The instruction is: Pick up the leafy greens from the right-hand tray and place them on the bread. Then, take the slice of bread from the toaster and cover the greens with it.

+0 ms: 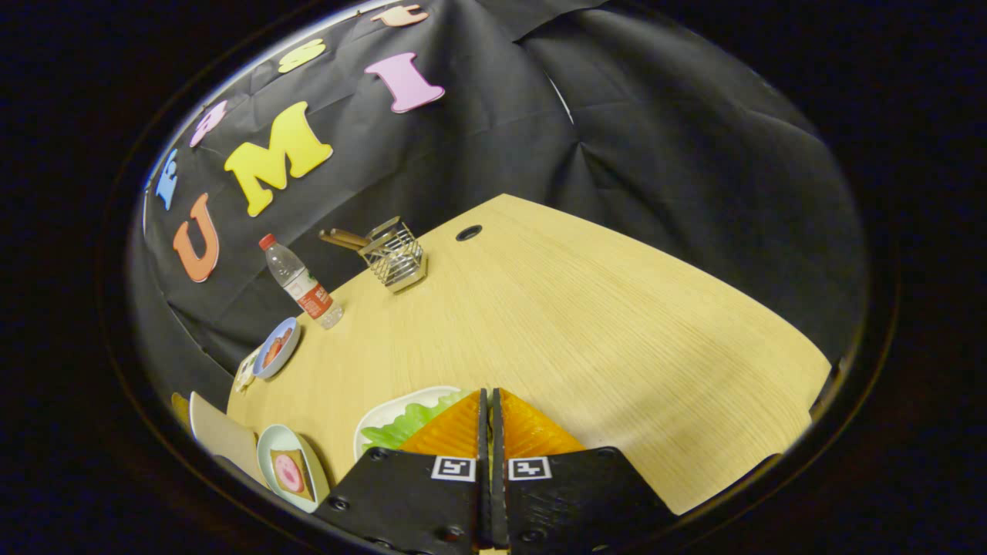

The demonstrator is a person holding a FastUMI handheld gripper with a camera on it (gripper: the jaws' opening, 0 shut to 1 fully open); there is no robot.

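The leafy greens (407,425) lie light green and ruffled on a white tray (385,412), just left of my fingers and partly hidden behind the left one. My gripper (489,396) hangs over the tray's right side with its orange fingers (451,433) pressed together, and I see nothing between them. Further left, a pale plate (270,451) holds a slice of bread (291,472) with a pink round slice on top. A cream-coloured block (222,434), perhaps the toaster, stands beside that plate, cut off by the view.
A blue plate with food (276,348), a water bottle with a red label (302,287) and a wire holder with wooden-handled utensils (395,256) line the table's left and far side. A cable hole (468,232) sits near the far edge. Bare wooden table (617,331) stretches ahead and right.
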